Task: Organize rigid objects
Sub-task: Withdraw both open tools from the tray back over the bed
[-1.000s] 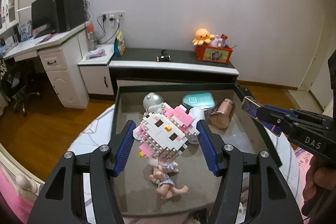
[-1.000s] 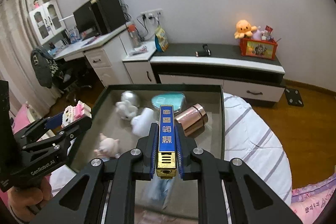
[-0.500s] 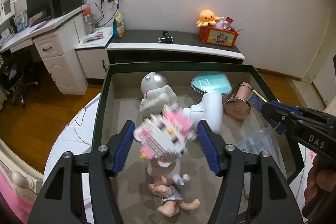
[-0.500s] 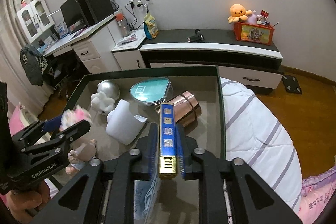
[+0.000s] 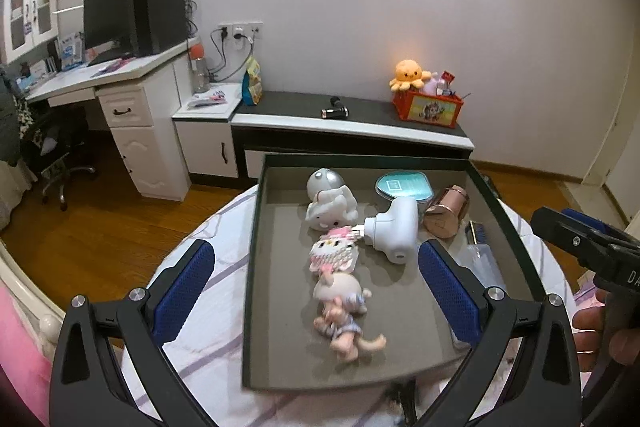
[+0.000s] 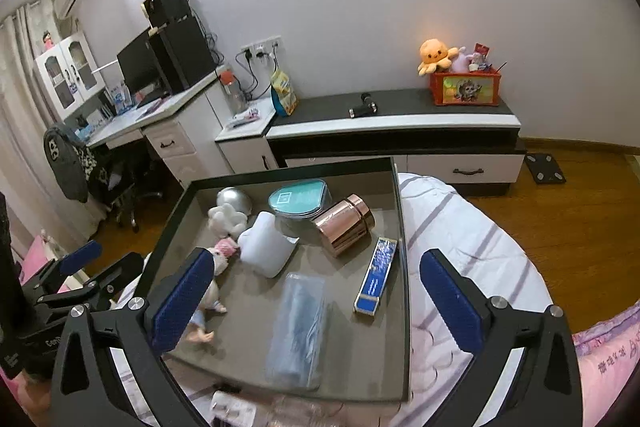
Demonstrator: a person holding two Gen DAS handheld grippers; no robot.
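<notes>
A dark tray (image 5: 252,267) (image 6: 402,307) lies on the bed. In it lie a pink-and-white block kitty (image 5: 334,253), a baby doll (image 5: 342,311), a white device (image 5: 394,229) (image 6: 266,245), a silver-and-white figure (image 5: 330,199), a teal case (image 5: 404,185) (image 6: 298,201), a copper can (image 5: 444,211) (image 6: 344,225), a blue-and-gold bar (image 6: 378,275) and a clear pouch (image 6: 298,331). My left gripper (image 5: 316,295) is open and empty above the tray's near part. My right gripper (image 6: 316,299) is open and empty above the pouch and bar.
The bed has a white striped cover (image 6: 460,239). Behind the tray stand a low black-and-white cabinet (image 5: 352,135) with an orange toy box (image 5: 426,105), and a white desk (image 5: 120,87) with a monitor. Wooden floor (image 5: 100,211) lies to the left.
My left gripper opened and let the block kitty down into the tray. My right gripper opened and left the blue-and-gold bar in the tray. Both grippers drew back.
</notes>
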